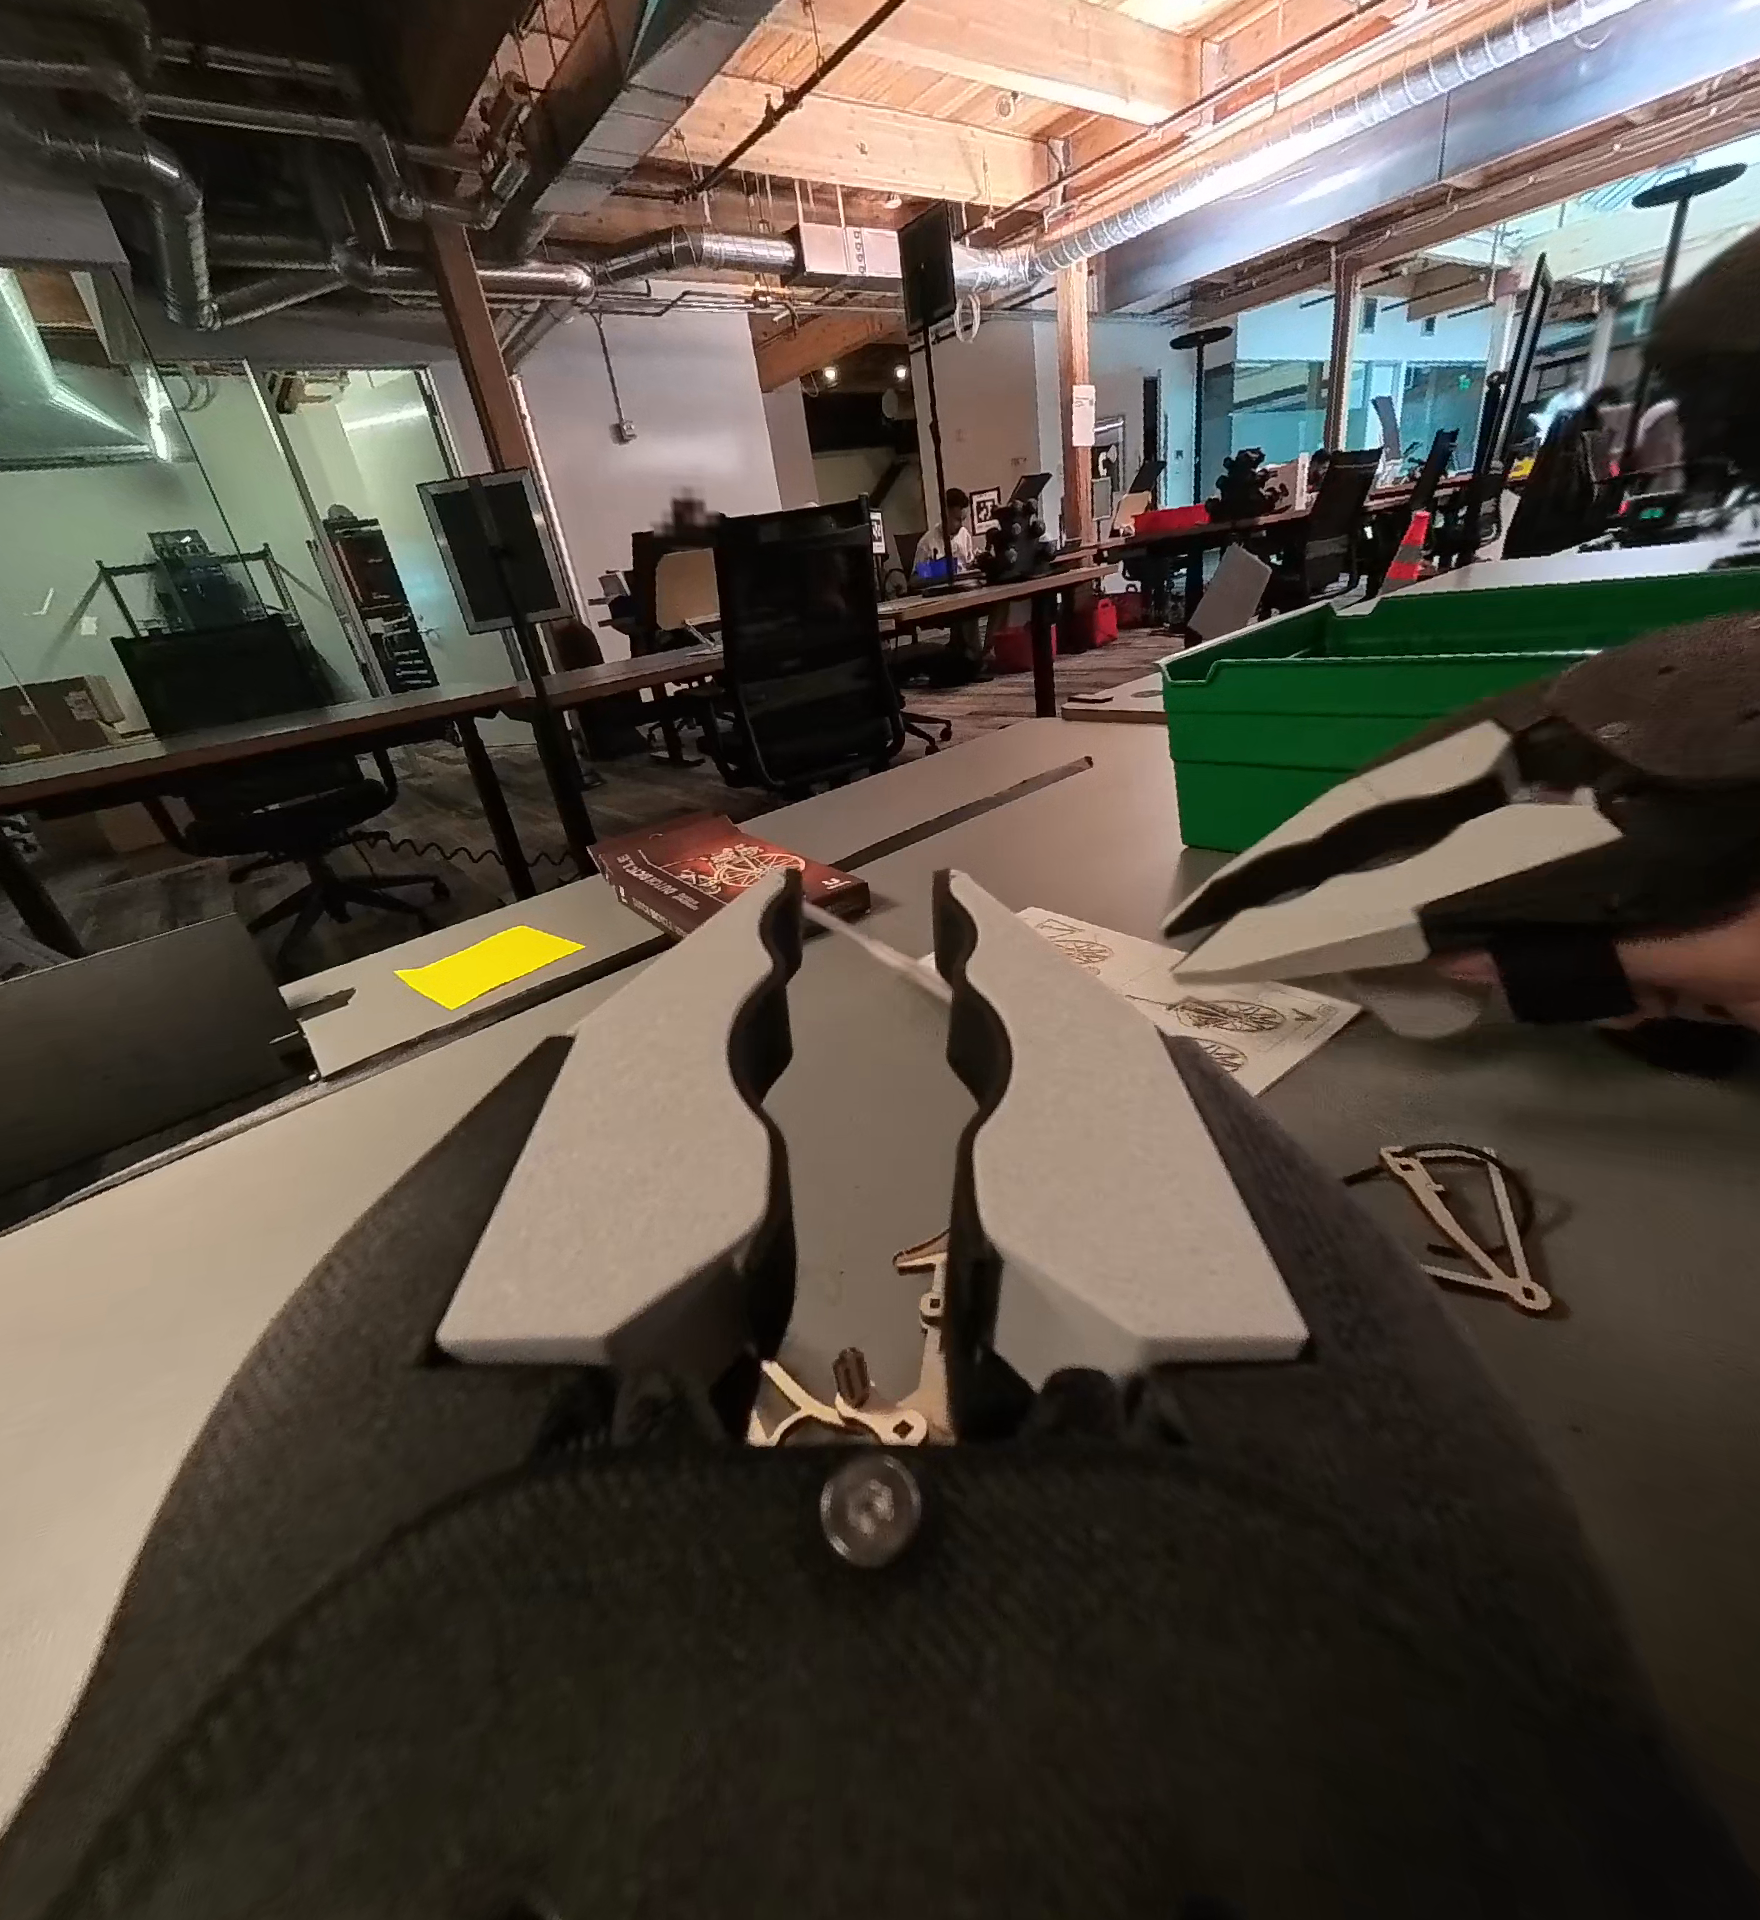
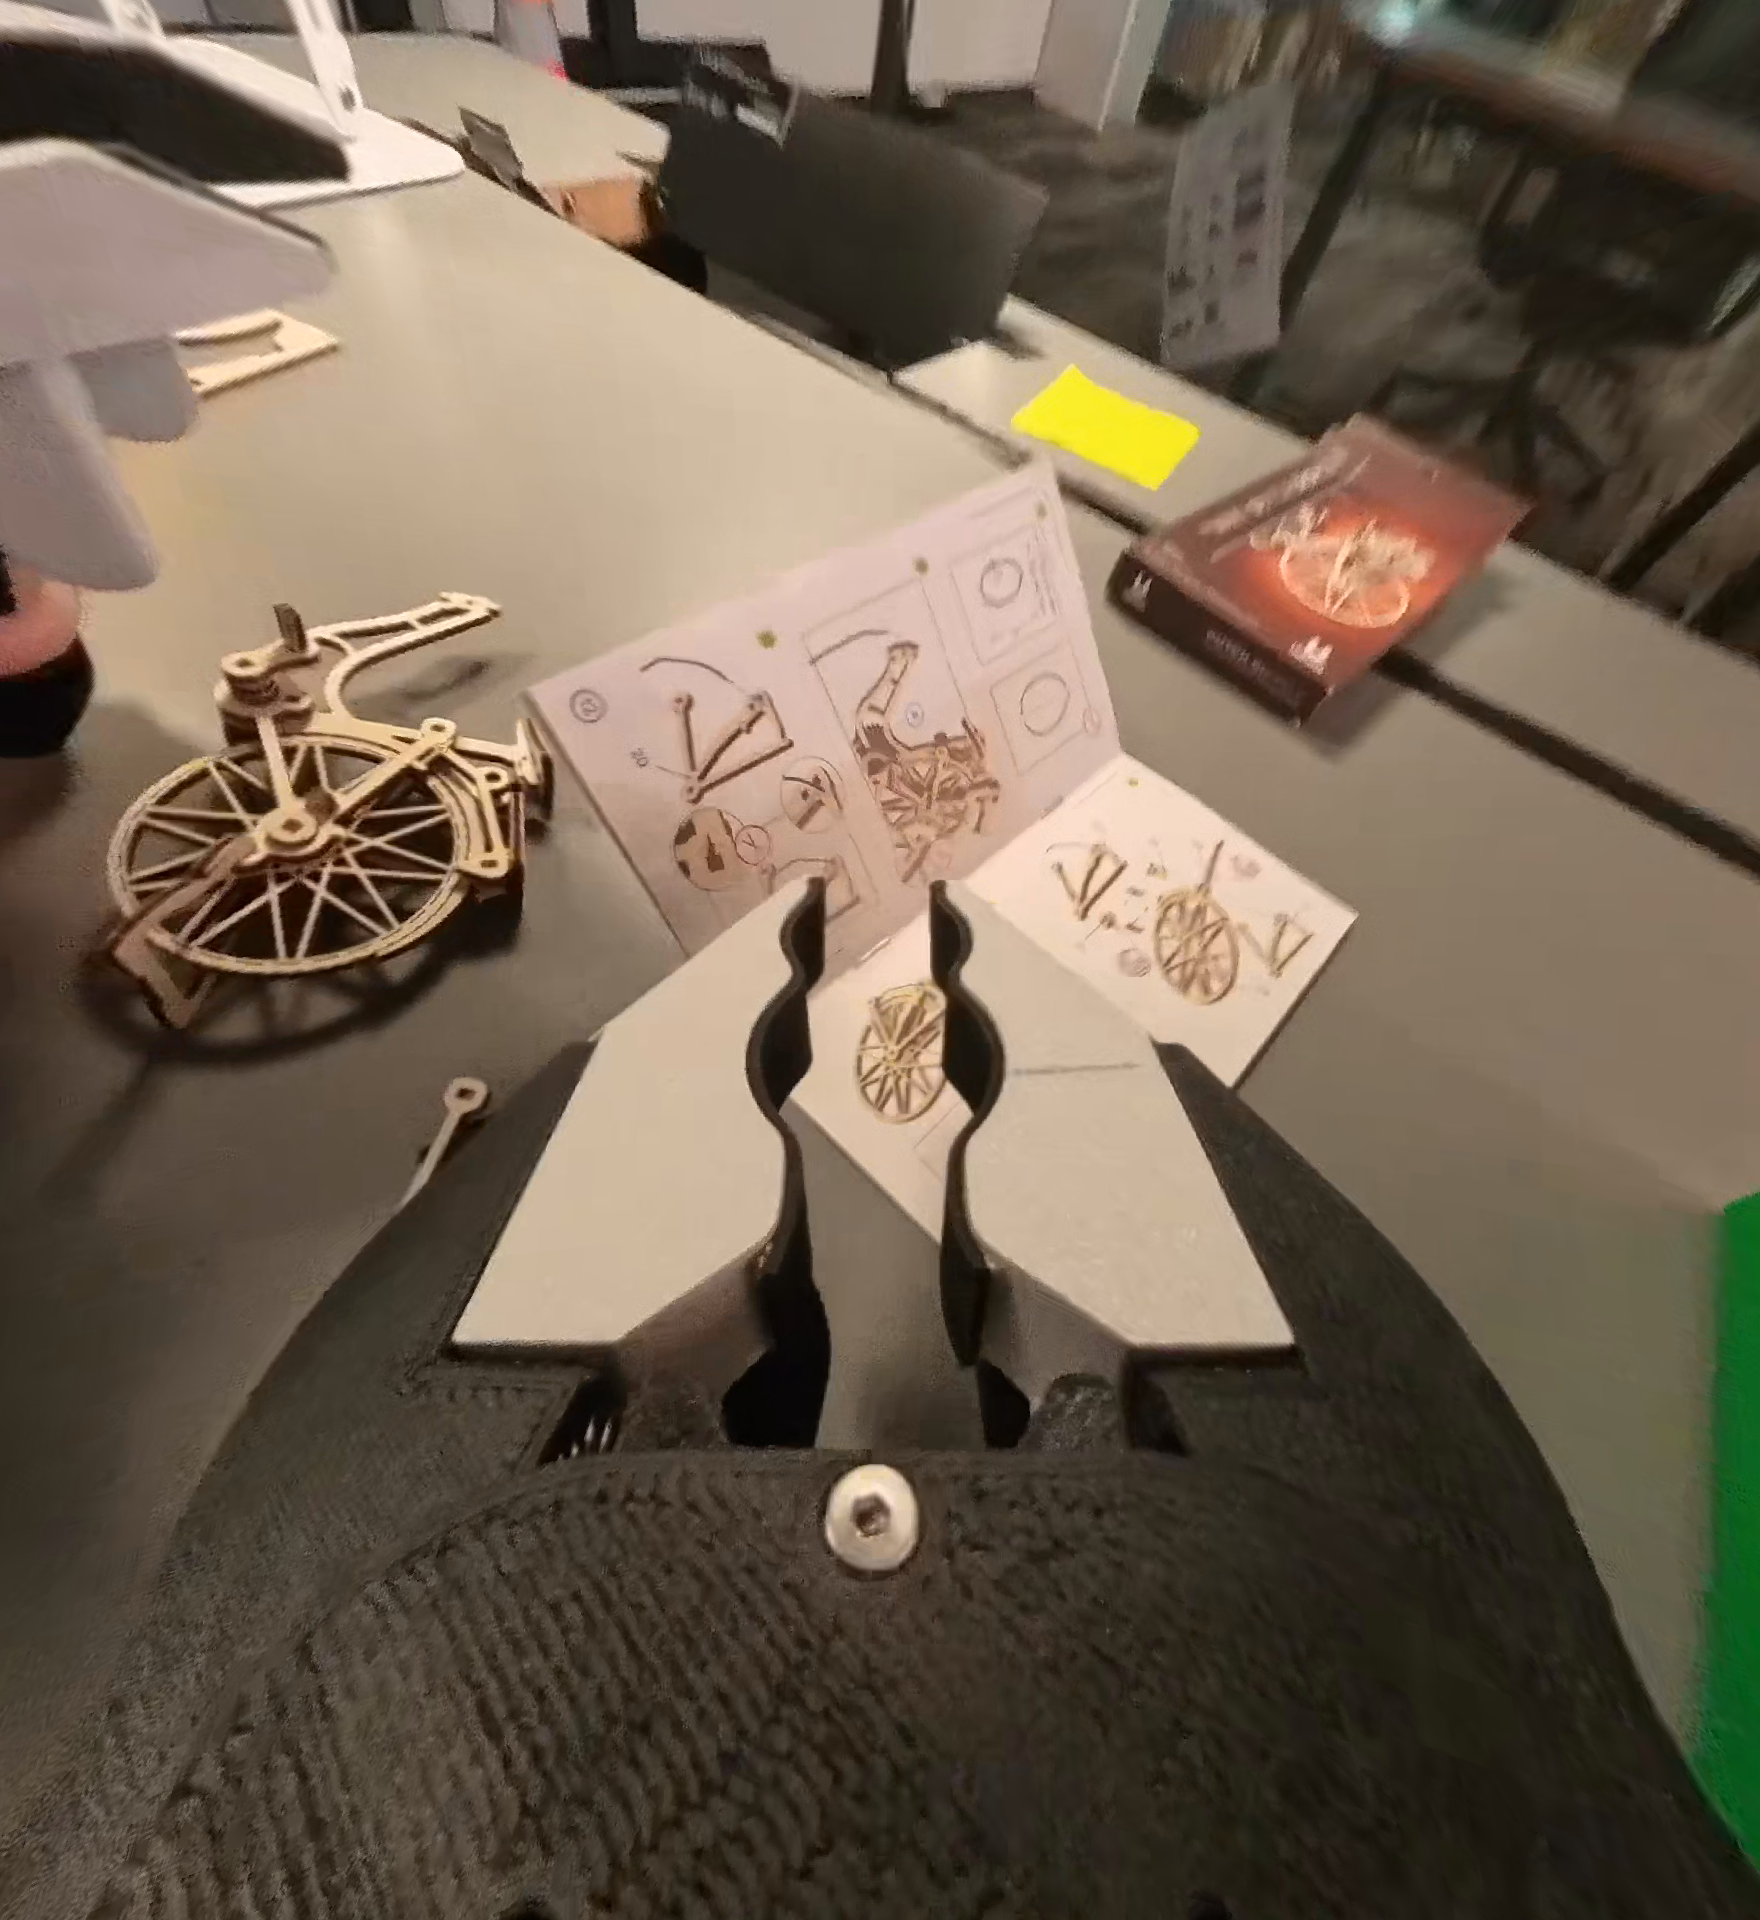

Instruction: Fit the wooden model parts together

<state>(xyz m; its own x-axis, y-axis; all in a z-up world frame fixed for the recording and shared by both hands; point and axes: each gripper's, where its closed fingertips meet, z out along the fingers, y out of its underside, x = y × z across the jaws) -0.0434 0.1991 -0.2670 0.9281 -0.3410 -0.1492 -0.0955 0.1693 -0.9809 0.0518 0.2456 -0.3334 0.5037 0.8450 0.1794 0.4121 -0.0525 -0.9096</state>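
**A:** What do the tools look like?

**B:** Each is a hand-held gripper with two pale grey, grainy-surfaced fingers lined by wavy black inner pads, set in a coarse, ribbed black body with one silver bolt head. The left gripper (image 1: 865, 899) has its fingers apart with nothing between them. The right gripper (image 2: 876, 904) is the same: fingers apart, empty, held above the table.

**A:** And the wooden model?

**B:** It is a pale, laser-cut plywood assembly (image 2: 320, 810) shaped as a large spoked wheel with flat curved arms and small stacked gears (rather like a partly built bicycle). It lies on its side on the smooth grey table (image 2: 564, 416), left of the right gripper and near the left gripper's body. A thin loose wooden rod with a ring end (image 2: 450, 1127) lies just beside the right gripper's left finger. In the left wrist view, a flat triangular wooden frame piece (image 1: 1468, 1226) rests on the table to the right.

**A:** Anything else?

**B:** A folded white instruction sheet with printed diagrams (image 2: 855, 748) stands open ahead of the right gripper. Beyond it lie a dark red-brown cardboard box (image 2: 1323, 566) and a yellow rectangular note (image 2: 1104, 426). A glossy green plastic bin (image 1: 1375, 717) sits at the right.
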